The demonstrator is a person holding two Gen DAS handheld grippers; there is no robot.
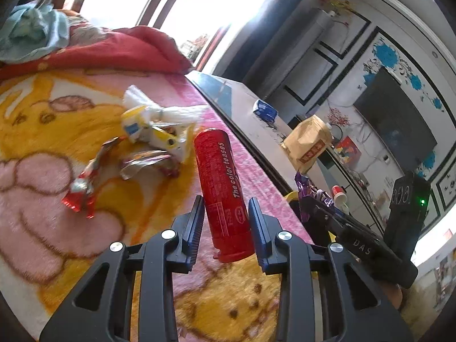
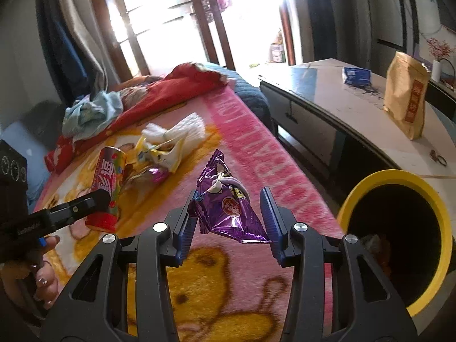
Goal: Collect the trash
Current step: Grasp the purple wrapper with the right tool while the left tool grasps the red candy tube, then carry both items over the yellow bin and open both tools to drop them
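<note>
The purple wrapper (image 2: 228, 208) sits pinched between the pads of the right tongs (image 2: 229, 219), lifted off the blanket and just left of the yellow bin (image 2: 399, 176), likely so it can be swung over the dark opening and dropped. The left tongs (image 1: 226, 222) clamp the red tube (image 1: 223, 191) near its base, raised off the blanket, probably as the next piece for the bin. More litter lies beyond on the bed: 2 foil wrappers (image 1: 85, 182), a crumpled yellow carton (image 1: 154, 134) and white tissue (image 1: 171, 111). The blanket (image 2: 256, 154) is pink and yellow plush with a cartoon print; a table (image 2: 327, 94) stands beside the bed carrying a tan bag (image 2: 406, 97), and bright windows wash out the far wall
</note>
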